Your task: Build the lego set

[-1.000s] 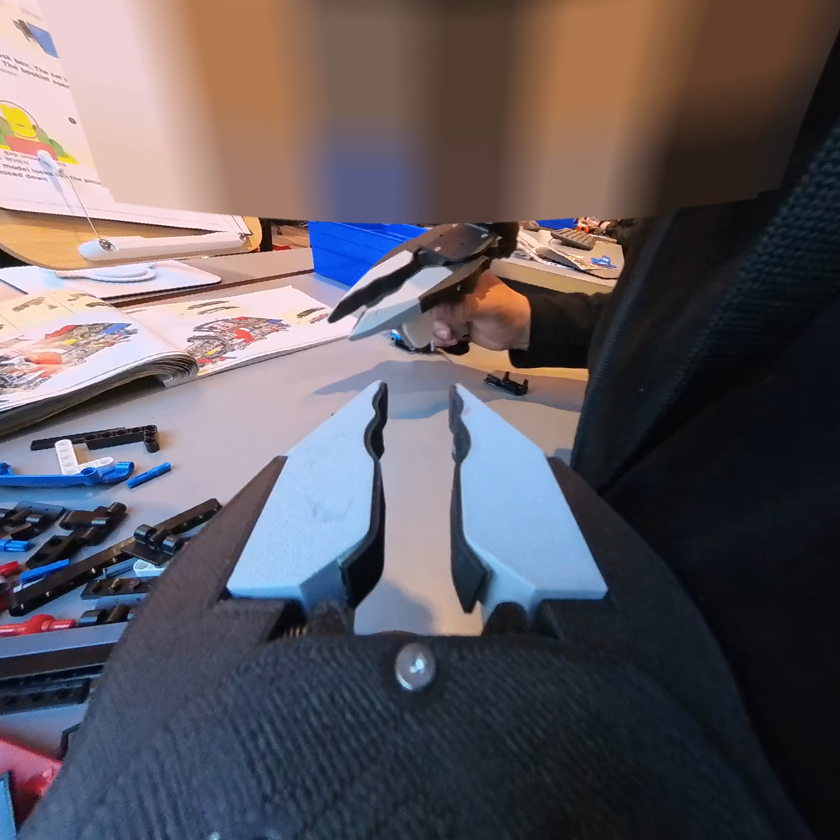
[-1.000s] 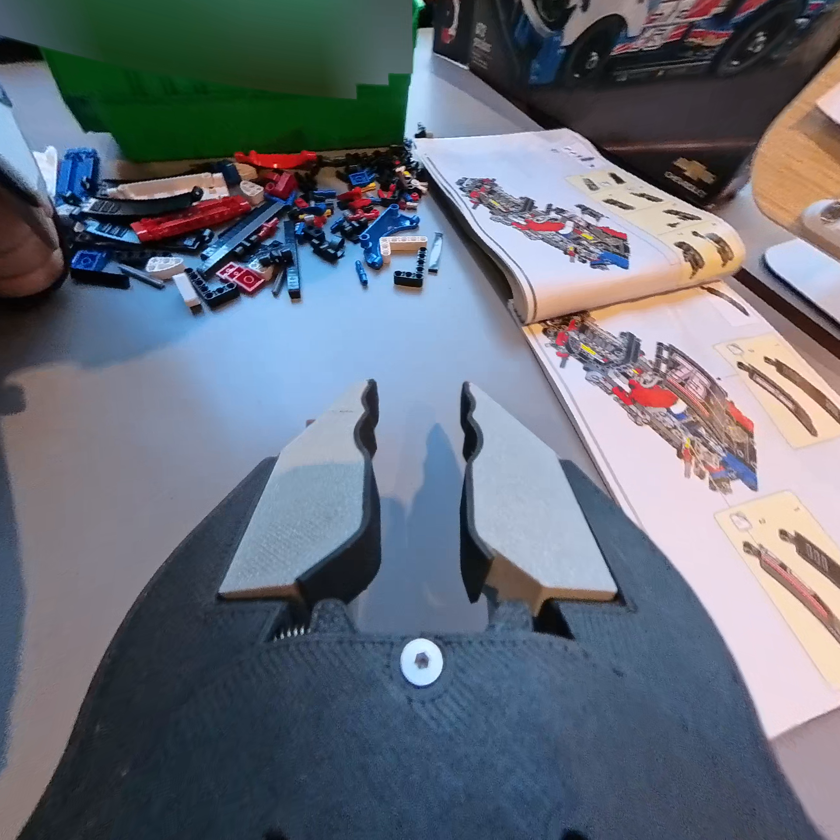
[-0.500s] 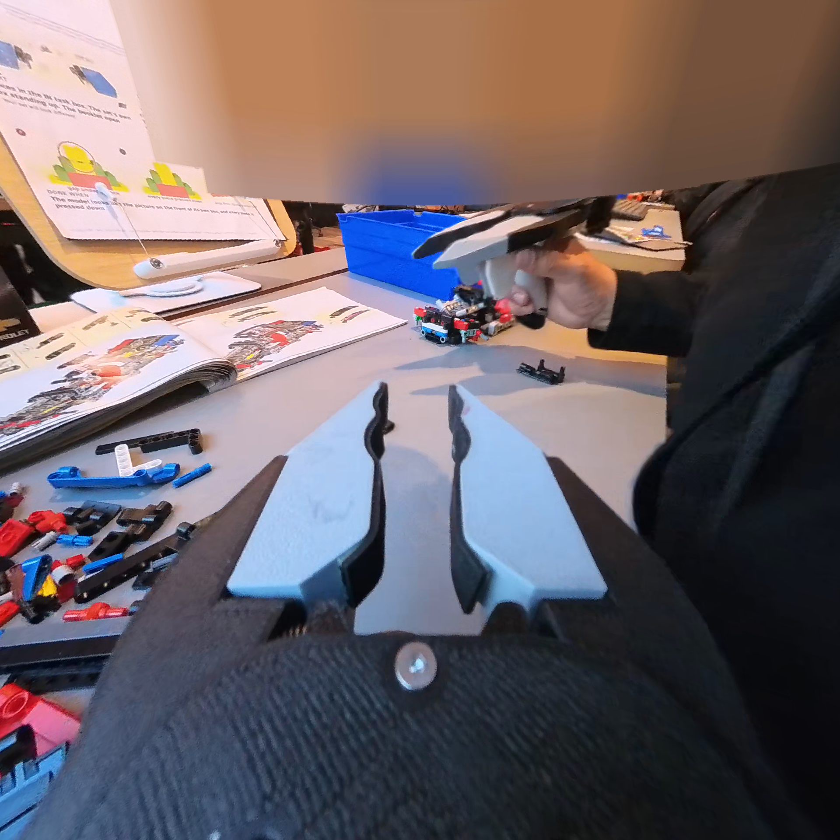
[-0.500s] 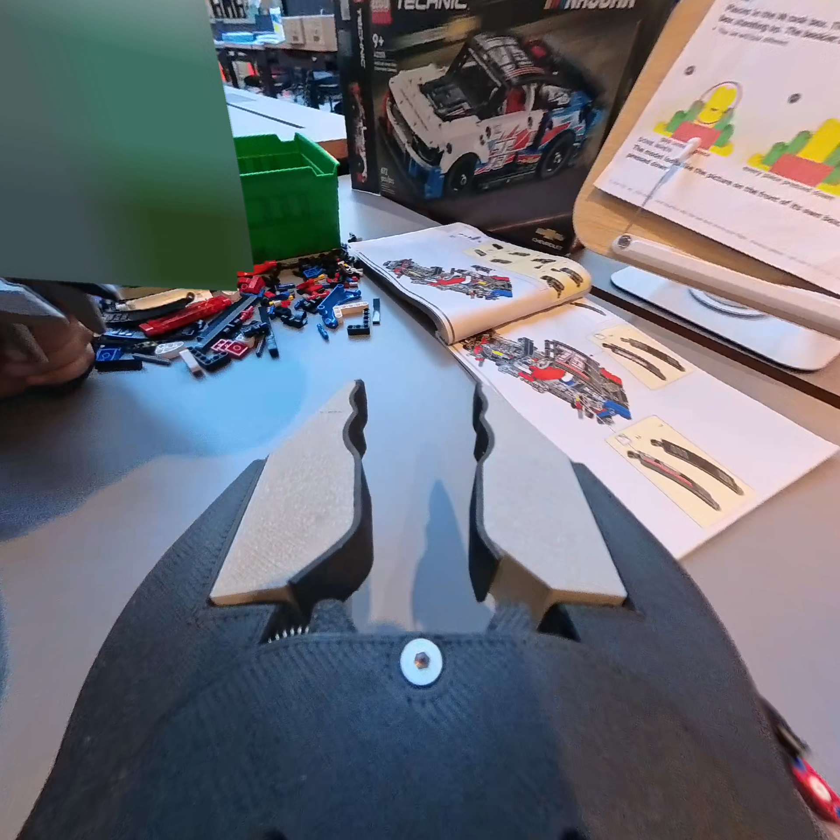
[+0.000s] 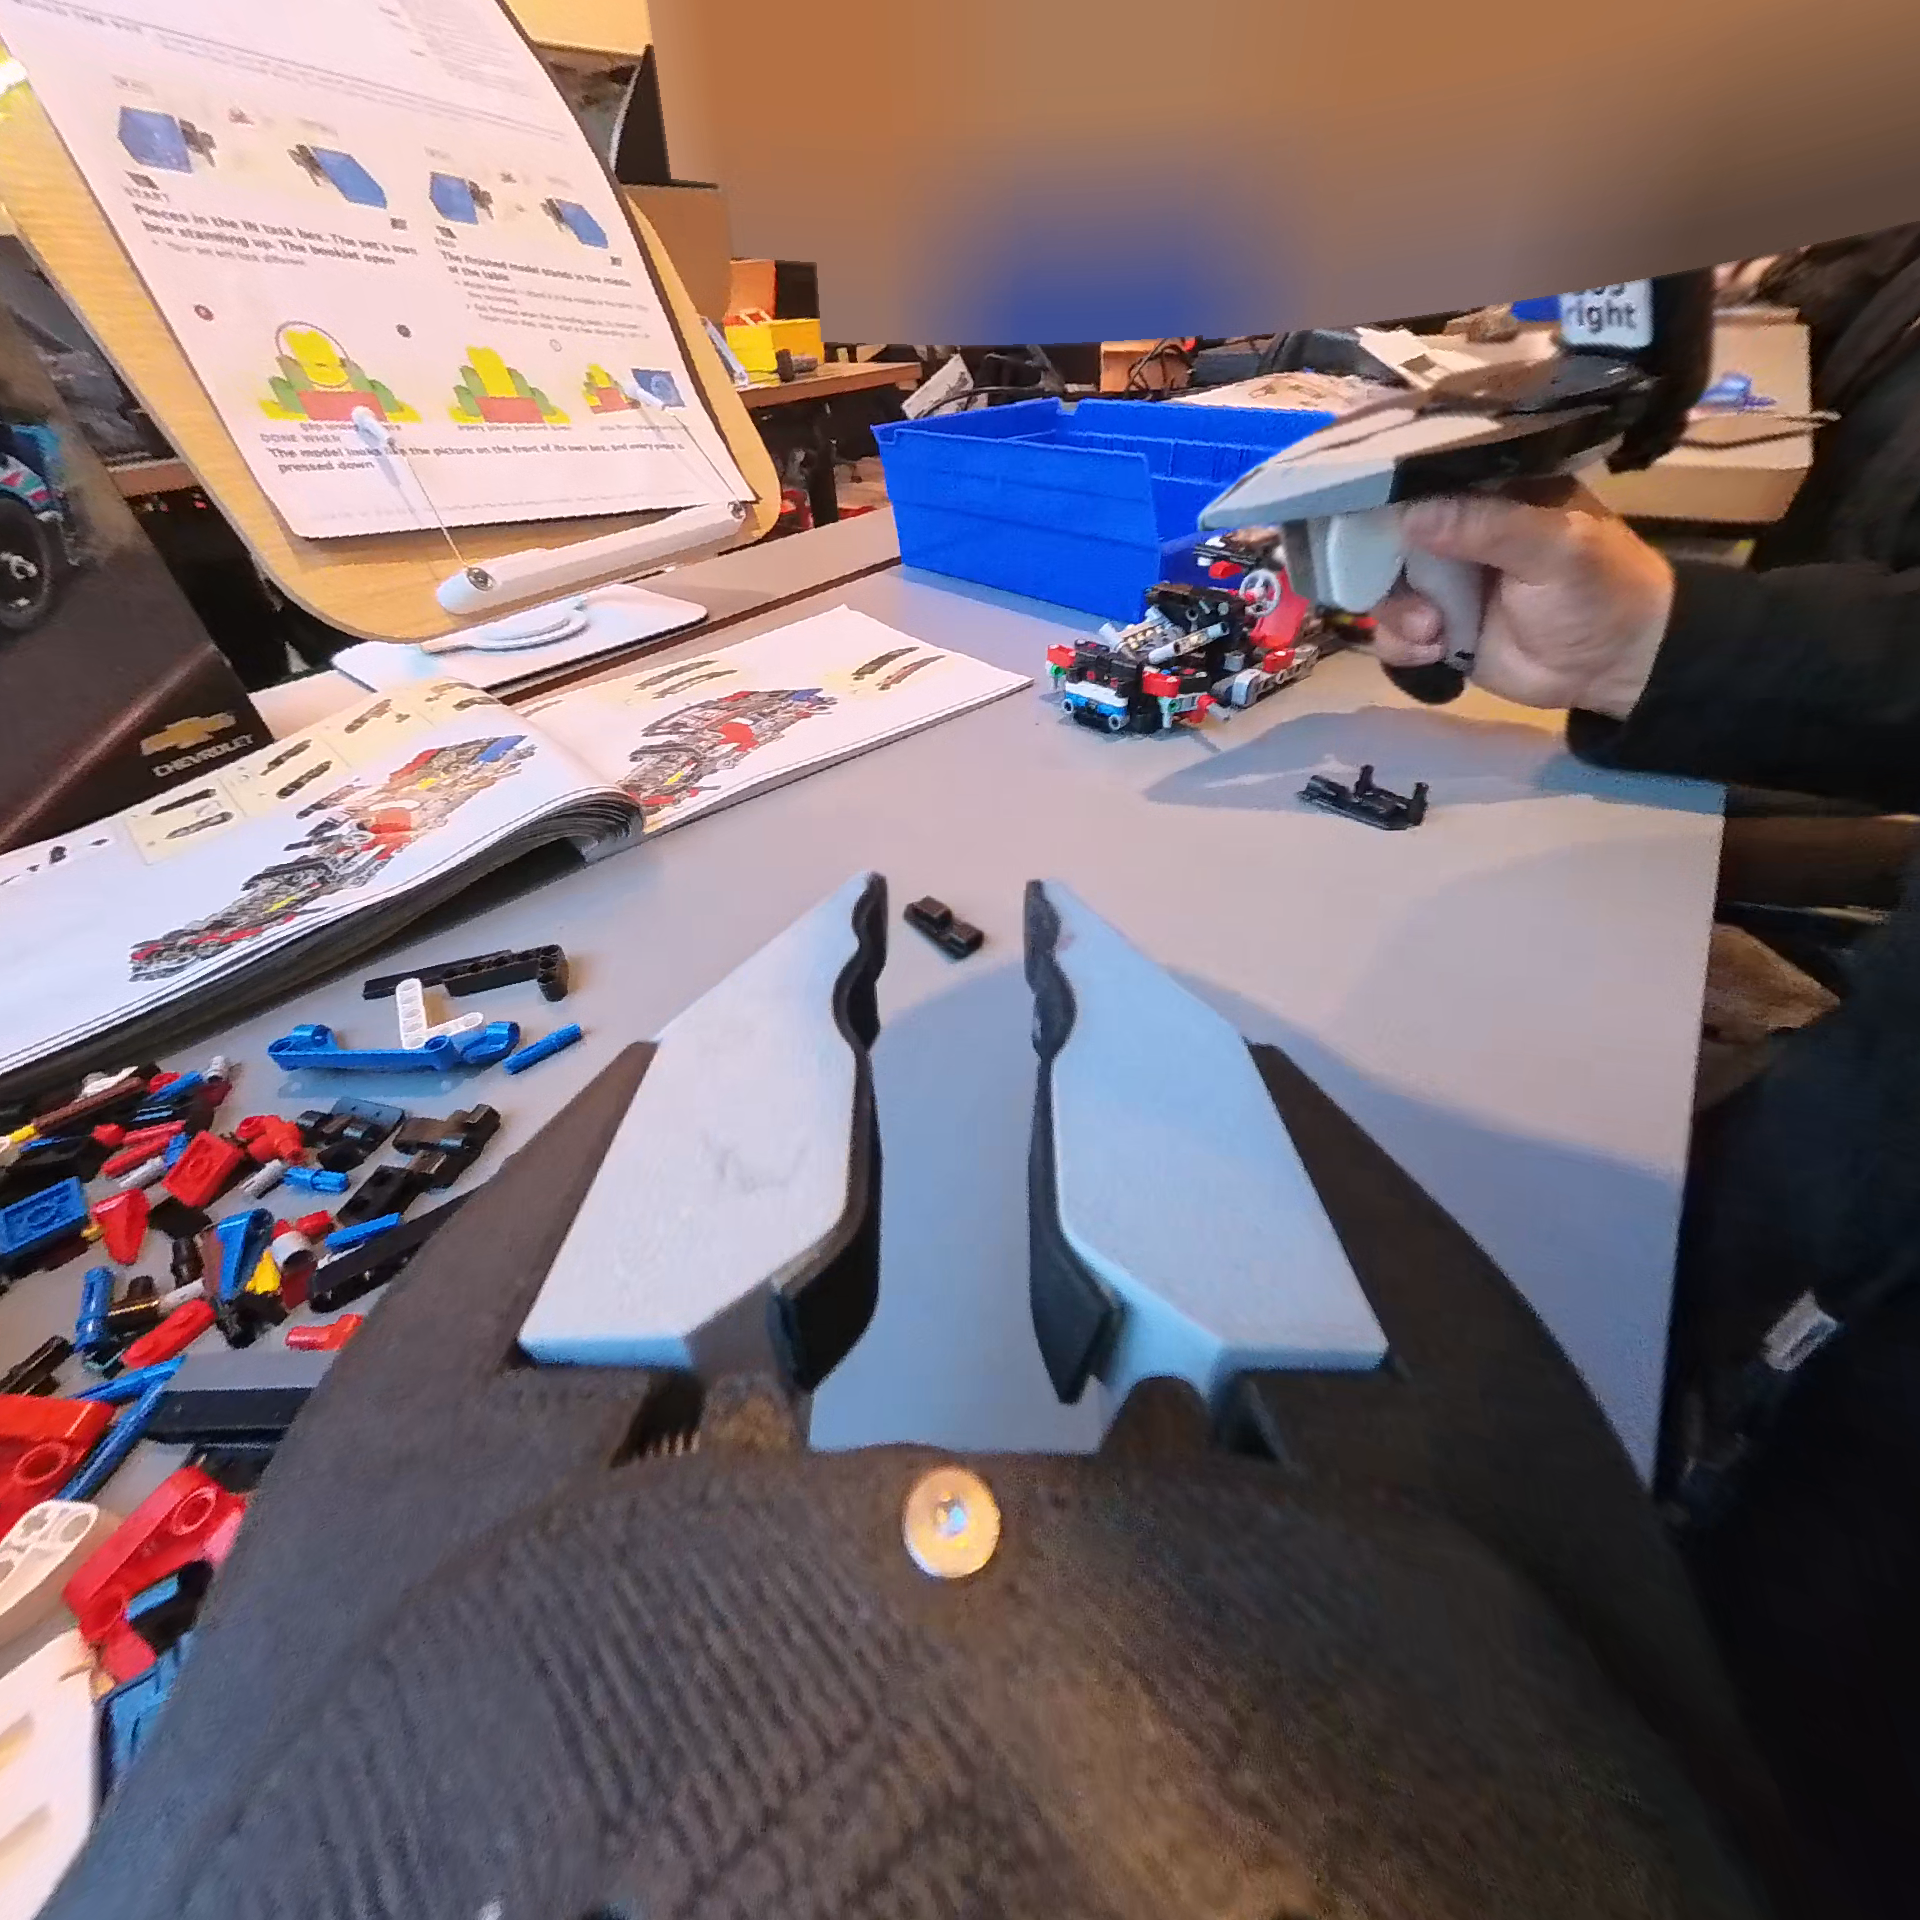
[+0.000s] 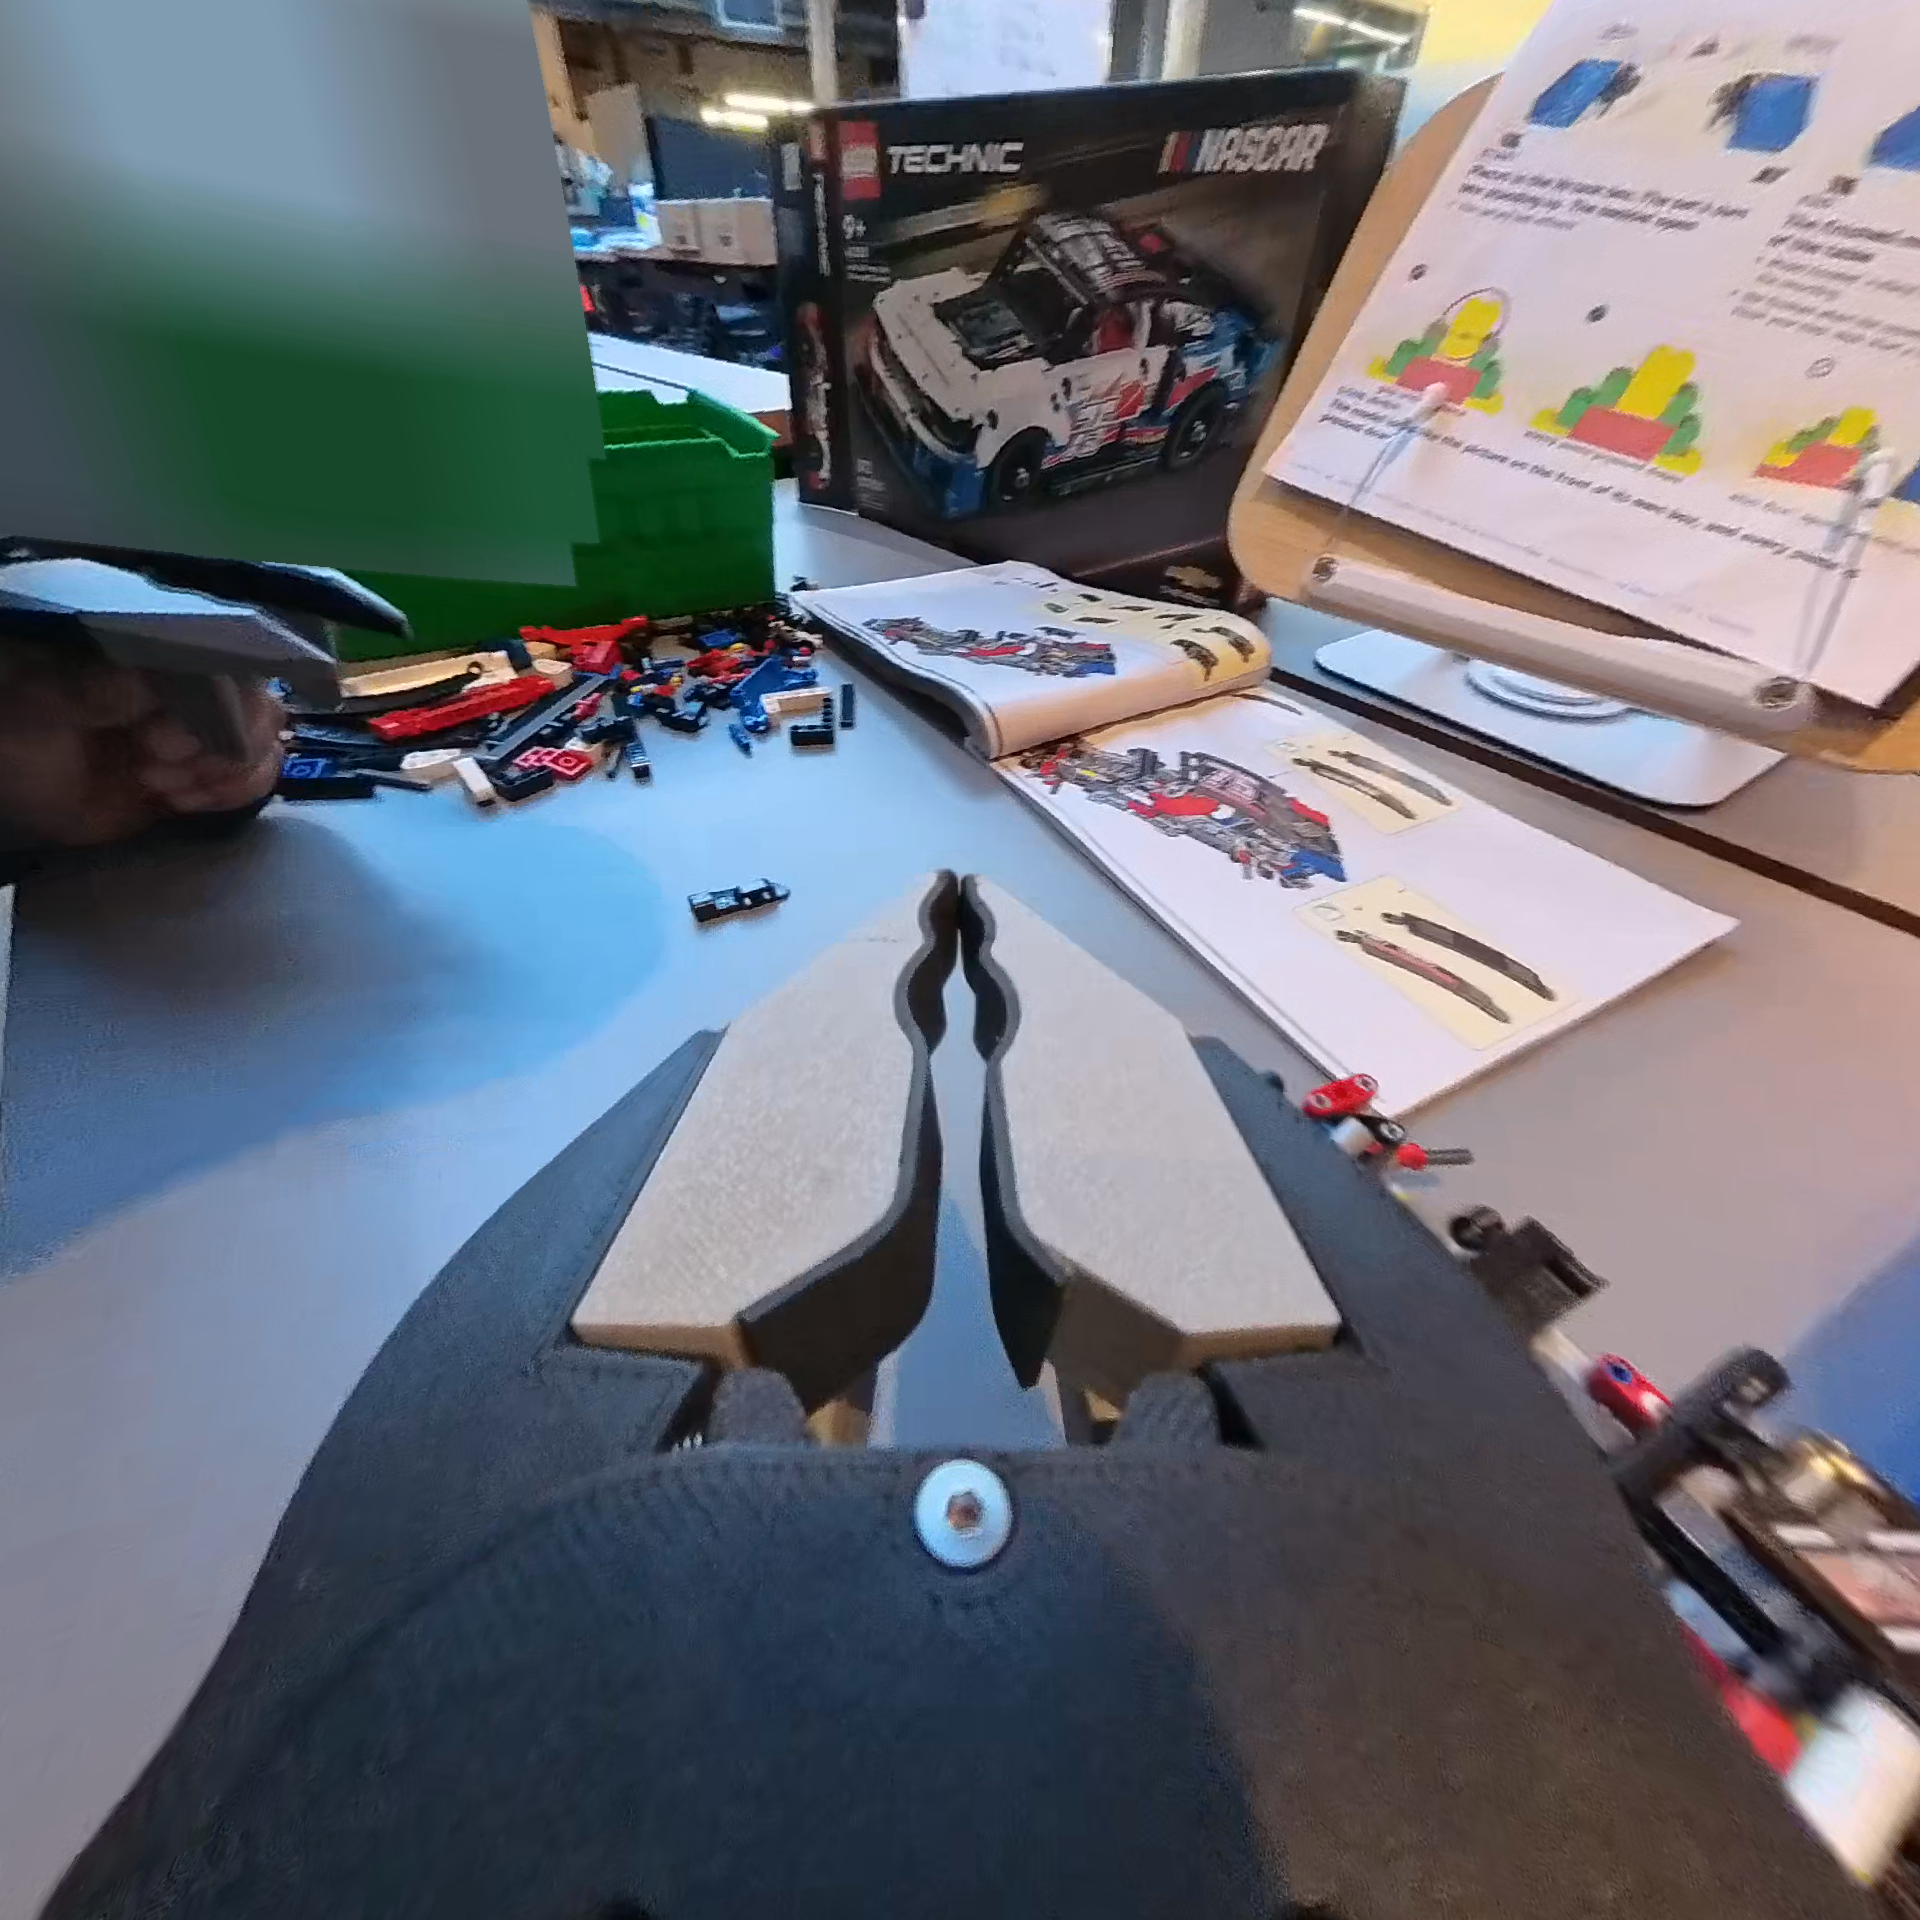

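Note:
My left gripper (image 5: pixel 954 891) is open and holds nothing, low over the grey table (image 5: pixel 1299 987). A small black piece (image 5: pixel 943 927) lies on the table just beyond its fingertips, untouched; it also shows in the right wrist view (image 6: pixel 738 899). My right gripper (image 6: pixel 958 894) is shut with nothing between its pads. In the left wrist view it (image 5: pixel 1221 509) hovers above the partly built model (image 5: pixel 1184 644). The model is blurred at the lower right of the right wrist view (image 6: pixel 1766 1507). Another black piece (image 5: pixel 1361 800) lies near the model.
A pile of loose red, blue and black pieces (image 5: pixel 208 1195) lies at the left, near a green bin (image 6: pixel 675 509). An open instruction booklet (image 5: pixel 416 790), the set's box (image 6: pixel 1060 301), a sheet on a stand (image 5: pixel 395 291) and a blue bin (image 5: pixel 1039 499) line the back. My right fingertips sit around 25 cm from my left ones.
My right gripper's jaws were open and have come together on air. Both grippers have swung, the right one back over the model. The small black piece now shows ahead of my left fingertips.

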Tool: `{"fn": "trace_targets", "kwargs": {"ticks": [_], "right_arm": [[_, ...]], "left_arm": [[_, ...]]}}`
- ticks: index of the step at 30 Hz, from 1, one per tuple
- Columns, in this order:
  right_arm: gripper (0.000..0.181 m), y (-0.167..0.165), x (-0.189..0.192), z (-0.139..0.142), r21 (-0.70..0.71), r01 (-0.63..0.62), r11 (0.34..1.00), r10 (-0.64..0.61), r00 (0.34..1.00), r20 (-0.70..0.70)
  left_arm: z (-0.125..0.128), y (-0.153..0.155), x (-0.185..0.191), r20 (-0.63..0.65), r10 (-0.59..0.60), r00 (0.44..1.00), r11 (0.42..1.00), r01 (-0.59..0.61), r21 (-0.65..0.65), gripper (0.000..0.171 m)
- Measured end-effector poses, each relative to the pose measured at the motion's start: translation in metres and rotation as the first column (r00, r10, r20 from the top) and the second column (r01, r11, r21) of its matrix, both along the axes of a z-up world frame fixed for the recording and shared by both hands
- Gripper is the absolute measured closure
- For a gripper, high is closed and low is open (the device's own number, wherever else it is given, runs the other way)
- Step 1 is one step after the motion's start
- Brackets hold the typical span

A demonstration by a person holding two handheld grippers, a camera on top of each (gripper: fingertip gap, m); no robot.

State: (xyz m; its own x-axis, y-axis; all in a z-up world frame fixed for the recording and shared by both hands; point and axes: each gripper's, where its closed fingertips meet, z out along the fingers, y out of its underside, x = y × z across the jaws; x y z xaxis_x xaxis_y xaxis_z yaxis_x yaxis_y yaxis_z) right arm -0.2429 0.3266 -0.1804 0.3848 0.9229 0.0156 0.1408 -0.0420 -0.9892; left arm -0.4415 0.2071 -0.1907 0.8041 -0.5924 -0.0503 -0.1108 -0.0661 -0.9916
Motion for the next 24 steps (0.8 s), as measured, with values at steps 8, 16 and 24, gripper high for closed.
{"fn": "trace_targets", "kwargs": {"ticks": [8,16,24], "right_arm": [[0.181,-0.006,-0.06,-0.012,0.124,-0.168,0.978,0.15,0.978,0.143],[0.181,0.009,-0.096,-0.025,0.248,-0.292,0.923,0.203,0.922,0.329],[0.181,0.011,-0.1,-0.024,0.177,-0.359,0.916,0.289,0.899,0.33]], "left_arm": [[0.002,0.003,-0.008,0.008,0.039,0.999,0.999,-0.039,0.012,0.15],[0.003,0.007,-0.015,0.025,0.054,0.998,0.998,-0.055,0.01,0.154],[0.004,0.011,-0.022,0.066,0.069,0.995,0.998,-0.068,-0.009,0.155]]}}
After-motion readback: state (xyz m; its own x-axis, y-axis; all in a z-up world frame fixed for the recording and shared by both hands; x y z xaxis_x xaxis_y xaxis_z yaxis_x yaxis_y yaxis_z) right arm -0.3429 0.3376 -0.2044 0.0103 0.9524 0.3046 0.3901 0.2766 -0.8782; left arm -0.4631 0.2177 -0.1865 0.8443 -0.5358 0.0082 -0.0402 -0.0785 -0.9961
